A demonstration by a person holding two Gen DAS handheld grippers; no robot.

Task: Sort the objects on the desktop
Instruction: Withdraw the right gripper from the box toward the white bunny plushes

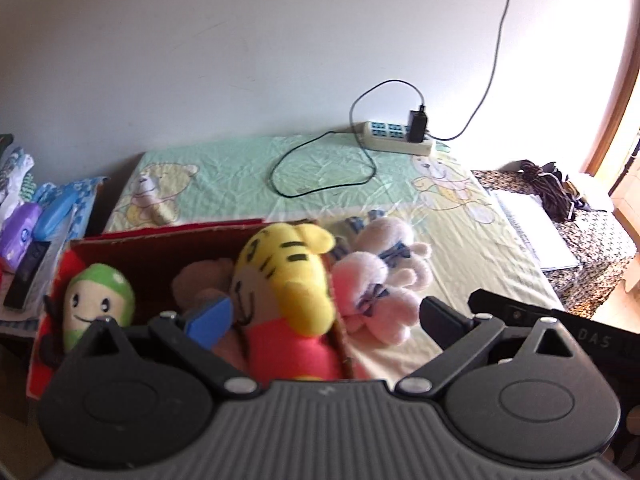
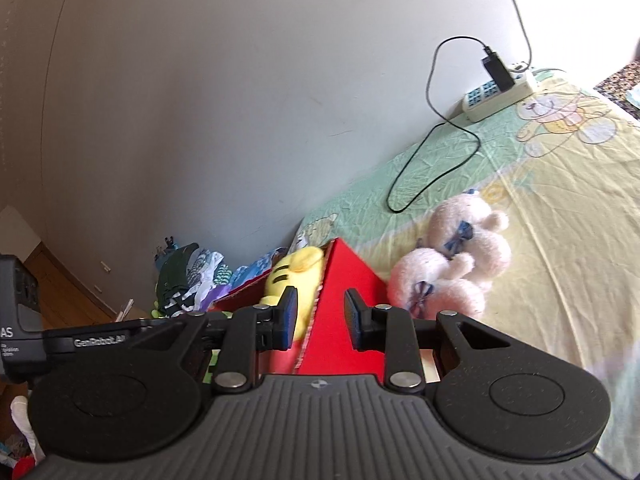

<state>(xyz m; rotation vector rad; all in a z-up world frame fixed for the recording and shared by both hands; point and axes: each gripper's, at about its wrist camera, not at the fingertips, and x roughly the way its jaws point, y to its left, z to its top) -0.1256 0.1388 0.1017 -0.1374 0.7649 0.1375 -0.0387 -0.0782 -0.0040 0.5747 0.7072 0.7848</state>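
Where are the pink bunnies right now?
The pink bunnies lie on the bedsheet, just right of the red box in both views, outside it.

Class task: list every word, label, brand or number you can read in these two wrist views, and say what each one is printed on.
"GenRobot.AI": white print on the black body of the left gripper, seen in the right wrist view.
"AS": on the same gripper, cut off at the picture's left edge.
"DAS": on the black body of the right gripper, seen in the left wrist view; faint.
Small print under "AS": too small to read.
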